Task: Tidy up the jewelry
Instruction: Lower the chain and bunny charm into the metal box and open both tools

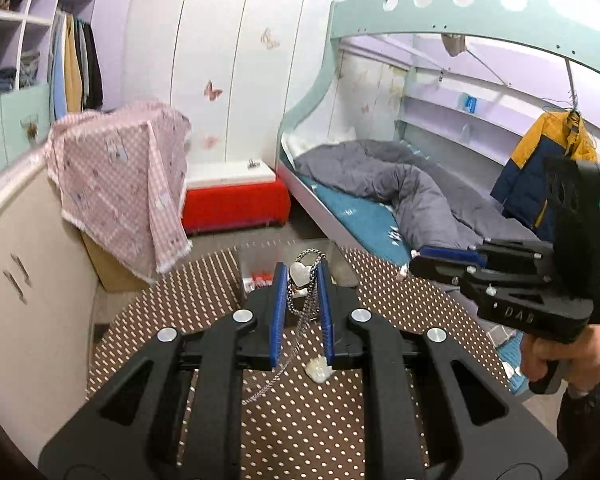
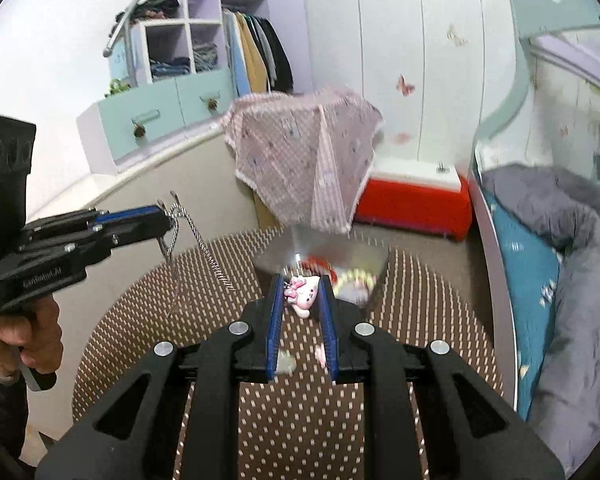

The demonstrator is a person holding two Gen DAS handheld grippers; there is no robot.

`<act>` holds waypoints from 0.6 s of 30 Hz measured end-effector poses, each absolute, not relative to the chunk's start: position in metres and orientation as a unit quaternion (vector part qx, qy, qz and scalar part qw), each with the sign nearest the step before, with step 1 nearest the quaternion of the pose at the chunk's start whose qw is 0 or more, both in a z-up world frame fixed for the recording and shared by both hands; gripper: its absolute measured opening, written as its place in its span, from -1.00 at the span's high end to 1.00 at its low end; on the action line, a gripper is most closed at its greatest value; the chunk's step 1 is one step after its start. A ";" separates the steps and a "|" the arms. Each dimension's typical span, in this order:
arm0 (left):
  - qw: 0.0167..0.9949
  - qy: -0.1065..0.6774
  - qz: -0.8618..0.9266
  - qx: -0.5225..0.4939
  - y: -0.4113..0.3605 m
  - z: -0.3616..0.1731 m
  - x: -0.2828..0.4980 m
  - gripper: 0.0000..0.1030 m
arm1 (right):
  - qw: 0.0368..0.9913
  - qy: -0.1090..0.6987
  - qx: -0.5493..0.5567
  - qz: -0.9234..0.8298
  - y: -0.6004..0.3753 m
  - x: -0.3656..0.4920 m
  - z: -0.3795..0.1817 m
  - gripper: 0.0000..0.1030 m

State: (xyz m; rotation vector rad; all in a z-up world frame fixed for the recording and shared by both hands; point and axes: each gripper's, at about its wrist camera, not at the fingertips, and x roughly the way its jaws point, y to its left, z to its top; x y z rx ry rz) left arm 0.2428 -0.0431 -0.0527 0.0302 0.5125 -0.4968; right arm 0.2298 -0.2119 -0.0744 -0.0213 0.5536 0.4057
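Note:
My left gripper (image 1: 302,276) is shut on a silver chain necklace with a heart pendant (image 1: 301,273); the chain (image 1: 278,372) hangs down over the polka-dot table. From the right wrist view the left gripper (image 2: 168,214) holds the dangling chain (image 2: 204,252) above the table's left side. My right gripper (image 2: 300,286) is shut on a pink and white bunny charm (image 2: 306,294), just before a clear jewelry box (image 2: 324,254) that holds red and yellow pieces. The right gripper (image 1: 414,259) also shows in the left wrist view. A white trinket (image 1: 318,369) lies on the table.
The round brown polka-dot table (image 2: 300,420) carries everything. A pink cloth-covered box (image 2: 304,152) and a red bench (image 2: 416,200) stand behind it. A bed with a grey duvet (image 2: 560,260) is on the right. A small pale piece (image 2: 286,362) lies between the right fingers.

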 end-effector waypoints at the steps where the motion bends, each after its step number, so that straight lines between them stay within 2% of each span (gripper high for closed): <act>1: 0.938 0.246 -0.242 0.016 -0.043 -0.047 0.243 0.70 | 0.943 0.265 -0.012 0.201 -0.211 0.232 -0.068 0.69; 10: 0.947 0.209 -0.244 0.020 -0.050 0.002 0.266 0.70 | 0.949 0.236 -0.014 0.207 -0.211 0.265 -0.030 0.69; 18: 0.943 0.224 -0.243 0.021 -0.069 0.008 0.314 0.70 | 0.941 0.271 -0.001 0.201 -0.214 0.308 -0.039 0.69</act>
